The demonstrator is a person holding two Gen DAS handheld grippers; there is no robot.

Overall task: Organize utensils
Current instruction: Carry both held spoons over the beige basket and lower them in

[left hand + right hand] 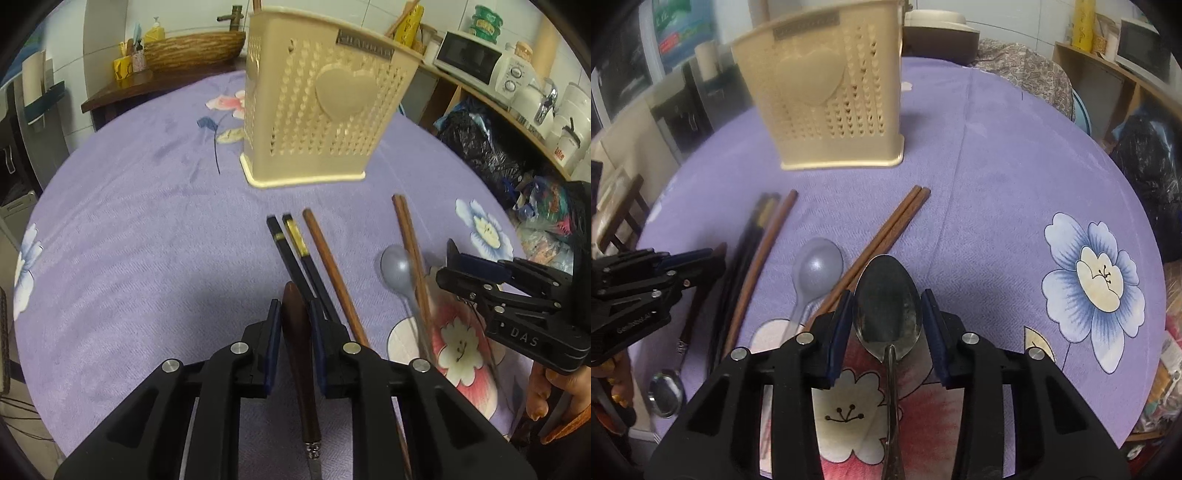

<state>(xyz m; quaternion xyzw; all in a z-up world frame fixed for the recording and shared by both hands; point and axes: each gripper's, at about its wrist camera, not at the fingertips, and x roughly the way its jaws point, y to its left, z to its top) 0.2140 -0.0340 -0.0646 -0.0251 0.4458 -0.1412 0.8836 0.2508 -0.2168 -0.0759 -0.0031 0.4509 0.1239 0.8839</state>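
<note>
A beige perforated utensil holder stands upright at the far side of the purple cloth. My left gripper is shut on the brown wooden handle of a spoon whose metal bowl lies near the table edge. My right gripper is shut on the bowl of a metal spoon, pads against its sides. Between the grippers lie two black chopsticks, a single brown chopstick, a brown pair and a grey plastic spoon.
The round table wears a purple floral cloth. A shelf with a microwave and jars runs along the right, with a black bag below it. A wicker basket sits on a dark side table behind. A person's hand holds the right gripper.
</note>
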